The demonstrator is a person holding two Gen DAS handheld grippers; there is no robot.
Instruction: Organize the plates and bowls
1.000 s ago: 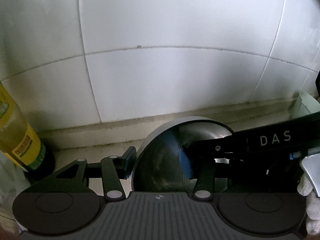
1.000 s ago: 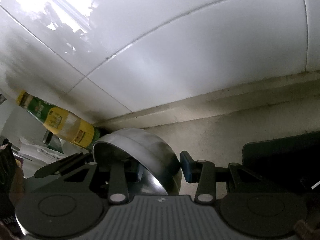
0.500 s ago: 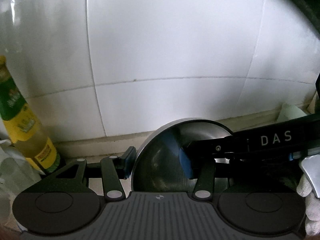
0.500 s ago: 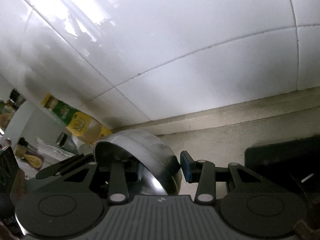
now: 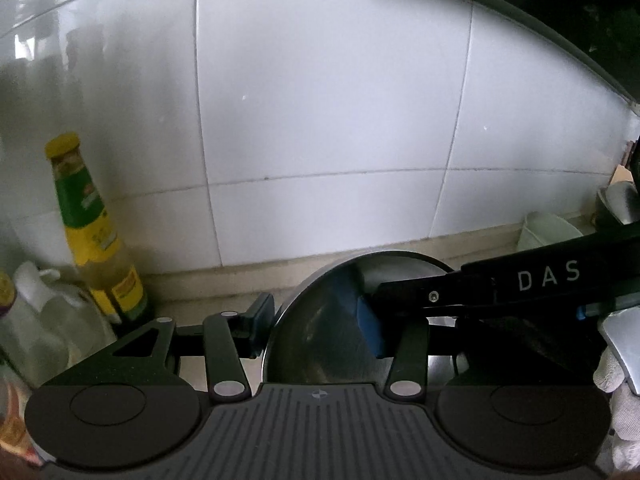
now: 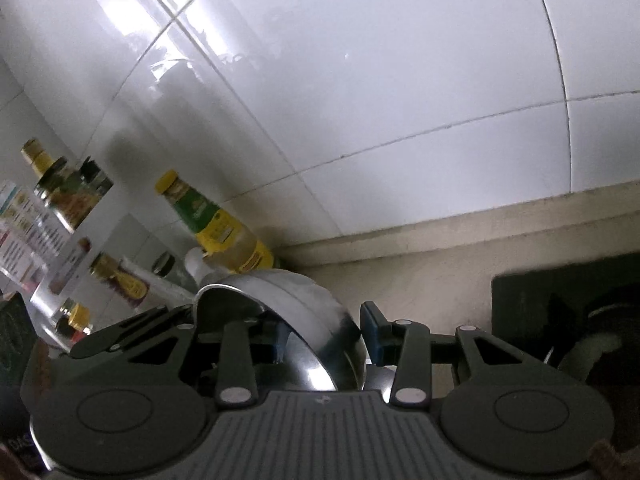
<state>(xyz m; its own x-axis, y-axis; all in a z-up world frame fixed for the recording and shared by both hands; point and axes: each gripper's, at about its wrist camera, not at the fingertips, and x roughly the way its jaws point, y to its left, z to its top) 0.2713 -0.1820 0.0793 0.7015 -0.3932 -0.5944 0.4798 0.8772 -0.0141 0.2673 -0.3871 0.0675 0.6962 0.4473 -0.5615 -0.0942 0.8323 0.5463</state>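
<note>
Holding: one steel bowl, both grippers on it, lifted off the worktop as I read it.
Far left: green-and-yellow sauce bottle by the tiled wall; a clear jug just beside it.
Left gripper: jaws clamped across the bowl's rim, one finger outside, blue pad inside.
Right gripper: jaws together on the bowl wall from the other side; a gloved hand carries it.
Far right: one pale bowl-like dish by the wall, can't tell more.
Progress: I judge this mid-carry; bowl not yet set down, destination not visible.
Count: one steel bowl, one pale dish, no plates visible; several more bottles at the right camera's left edge.
</note>
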